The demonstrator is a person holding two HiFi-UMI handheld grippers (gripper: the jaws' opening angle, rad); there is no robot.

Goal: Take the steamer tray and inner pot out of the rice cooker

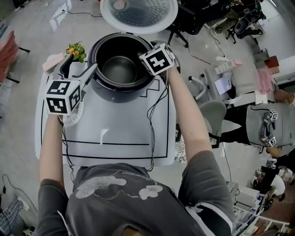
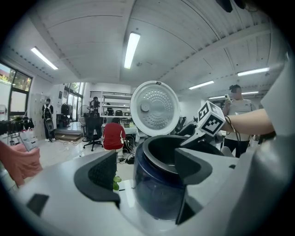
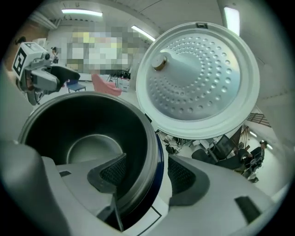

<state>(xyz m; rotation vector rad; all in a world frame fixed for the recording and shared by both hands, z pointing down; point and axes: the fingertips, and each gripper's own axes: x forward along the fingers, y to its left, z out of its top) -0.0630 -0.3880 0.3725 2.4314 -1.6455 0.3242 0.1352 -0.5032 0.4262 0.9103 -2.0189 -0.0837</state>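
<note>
The dark blue rice cooker [image 1: 120, 88] stands on the table's far side with its white lid [image 1: 138, 14] swung up. The inner pot [image 1: 120, 68] sits inside, dark-walled with a grey bottom. My right gripper [image 1: 146, 57] is at the cooker's right rim. In the right gripper view it [image 3: 147, 173] is open and straddles the pot's grey rim [image 3: 147, 138], one pad inside and one outside. My left gripper [image 1: 87, 76] is at the cooker's left side, open [image 2: 146, 170], with the cooker body [image 2: 154, 184] beyond its jaws. A white round item [image 1: 73, 115] lies mostly hidden under the left gripper.
The cooker rests on a white mat with black lines [image 1: 120, 133]. A small potted plant [image 1: 76, 50] stands left of the cooker. Office chairs [image 1: 209, 115] and a seated person [image 1: 272, 124] are to the right of the table; cables run over the floor.
</note>
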